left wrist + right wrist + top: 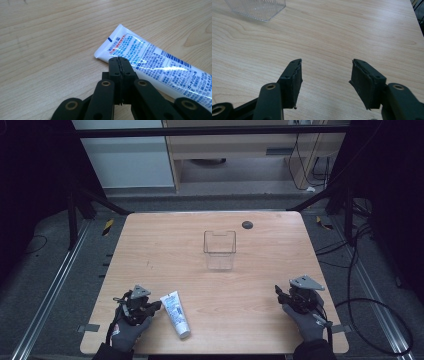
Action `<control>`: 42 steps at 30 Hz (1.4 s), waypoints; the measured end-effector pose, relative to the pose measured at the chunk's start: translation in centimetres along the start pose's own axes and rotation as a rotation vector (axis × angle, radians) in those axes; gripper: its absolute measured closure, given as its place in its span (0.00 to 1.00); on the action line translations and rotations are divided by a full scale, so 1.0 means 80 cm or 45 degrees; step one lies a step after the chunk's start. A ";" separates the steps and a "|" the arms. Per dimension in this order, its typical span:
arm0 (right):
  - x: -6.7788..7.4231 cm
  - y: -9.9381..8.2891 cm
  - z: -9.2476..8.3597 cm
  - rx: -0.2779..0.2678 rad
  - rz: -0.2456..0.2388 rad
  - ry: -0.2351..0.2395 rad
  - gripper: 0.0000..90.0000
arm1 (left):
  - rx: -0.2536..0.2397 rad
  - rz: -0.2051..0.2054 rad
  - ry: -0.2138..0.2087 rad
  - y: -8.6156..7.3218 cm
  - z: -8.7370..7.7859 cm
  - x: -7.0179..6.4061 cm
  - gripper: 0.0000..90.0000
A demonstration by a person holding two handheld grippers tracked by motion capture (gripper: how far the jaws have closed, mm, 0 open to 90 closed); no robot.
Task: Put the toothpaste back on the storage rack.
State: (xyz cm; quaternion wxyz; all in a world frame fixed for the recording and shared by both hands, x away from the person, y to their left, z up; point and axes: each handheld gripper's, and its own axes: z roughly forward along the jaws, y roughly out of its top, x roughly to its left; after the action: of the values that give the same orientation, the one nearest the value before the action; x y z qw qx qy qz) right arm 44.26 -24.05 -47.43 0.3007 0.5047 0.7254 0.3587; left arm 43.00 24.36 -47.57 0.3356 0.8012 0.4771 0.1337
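Left gripper view is showing the left gripper (119, 60) with jaws pressed together on nothing, tips sitting just beside the crimped end of a white plastic tube with blue print (152, 62) lying flat near the table's front edge; coming down closed, they are likely nudging it away. Right gripper (325, 75) is hovering wide, empty; clear ribbed plastic box (219, 249) is standing mid-table, well apart; Japanese label text is reading "ードハロー-N", remainder too small.

Before you lies a light wooden table (150, 245). Near the middle of the frame a clear plastic bin (219, 249) stands upright, and a small dark round disc (247, 224) sits to its upper right. At lower left a white tube with blue print (176, 314) lies flat, cap toward you.
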 end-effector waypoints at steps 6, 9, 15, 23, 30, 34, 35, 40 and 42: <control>0.001 -0.001 0.003 0.005 -0.009 -0.011 0.40 | 0.006 0.003 0.001 0.006 0.011 -0.006 0.99; 0.000 -0.001 0.004 0.005 -0.008 -0.011 0.40 | 0.010 0.002 0.005 0.009 0.015 -0.006 0.99; 0.000 -0.002 0.006 0.022 -0.003 -0.014 0.39 | 0.004 -0.010 -0.005 0.016 0.024 -0.005 0.99; -0.001 -0.002 0.007 0.026 -0.002 -0.008 0.39 | 0.003 -0.003 -0.042 0.028 0.034 -0.010 0.99; 0.000 -0.002 0.008 0.034 0.004 -0.005 0.38 | 0.007 0.028 -0.067 0.038 0.045 -0.022 0.99; -0.001 -0.003 0.009 0.039 0.003 -0.005 0.38 | 0.015 0.058 -0.069 0.042 0.048 -0.030 0.99; -0.001 -0.003 0.009 0.041 0.004 -0.006 0.38 | 0.015 0.061 -0.073 0.043 0.049 -0.032 0.99; -0.001 -0.003 0.009 0.040 0.007 -0.006 0.38 | 0.027 0.098 -0.081 0.046 0.052 -0.040 0.99; -0.002 -0.003 0.009 0.043 0.005 -0.008 0.38 | 0.031 0.125 -0.087 0.048 0.054 -0.046 0.99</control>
State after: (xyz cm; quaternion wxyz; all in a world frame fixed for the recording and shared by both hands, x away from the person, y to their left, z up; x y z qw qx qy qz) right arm 44.75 -24.08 -48.05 0.2938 0.5124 0.7292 0.3455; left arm 46.06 18.22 -47.82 0.3349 0.8318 0.4270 0.1168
